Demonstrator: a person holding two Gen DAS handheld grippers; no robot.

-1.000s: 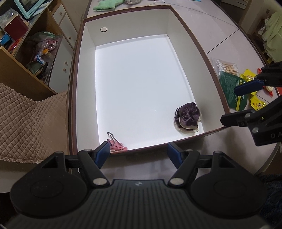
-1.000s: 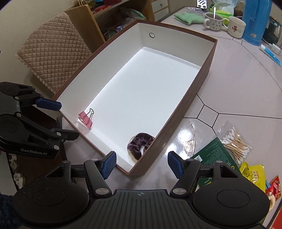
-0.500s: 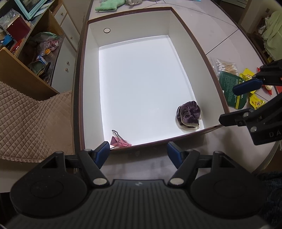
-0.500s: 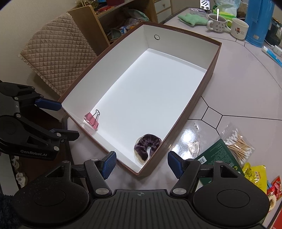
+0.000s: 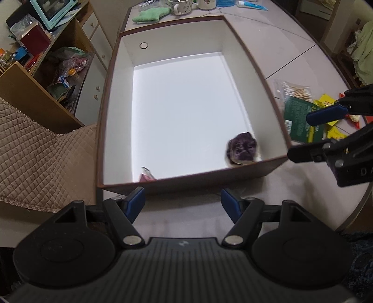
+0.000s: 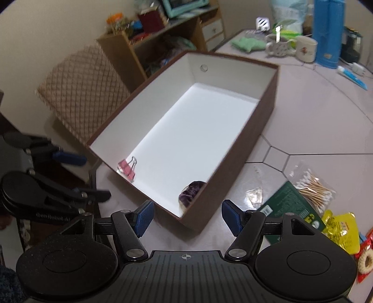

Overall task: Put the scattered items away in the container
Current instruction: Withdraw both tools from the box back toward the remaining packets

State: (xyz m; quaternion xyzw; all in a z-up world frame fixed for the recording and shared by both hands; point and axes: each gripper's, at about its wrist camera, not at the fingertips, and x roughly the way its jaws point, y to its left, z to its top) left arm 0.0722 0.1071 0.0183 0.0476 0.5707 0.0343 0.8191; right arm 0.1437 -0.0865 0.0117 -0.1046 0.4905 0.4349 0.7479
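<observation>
A brown box with a white inside (image 5: 109, 98) (image 6: 268, 111) stands on the pale table. In it lie a purple scrunchie (image 5: 242, 150) (image 6: 190, 194) at the near right corner and a pink binder clip (image 5: 146, 177) (image 6: 127, 167) at the near left. My left gripper (image 5: 183, 201) is open and empty, hanging just short of the box's near wall. My right gripper (image 6: 187, 216) is also open and empty, over the box's near corner. Right of the box lie a bag of cotton swabs (image 5: 295, 89) (image 6: 312, 188), a green packet (image 5: 300, 118) (image 6: 289, 205) and yellow sachets (image 6: 341, 230).
A small clear plastic bag (image 6: 255, 194) lies by the box's right wall. Mugs (image 6: 303, 49), a green cloth (image 5: 150, 17) (image 6: 248, 44) and a blue flask (image 6: 328, 32) stand at the table's far end. A quilted chair back (image 5: 35, 149) and cluttered shelves (image 5: 46, 58) are on the left.
Both grippers have drawn back from the box and tilted up a little, so the box sits farther off in each view and more of the room shows. Both stay open and empty.
</observation>
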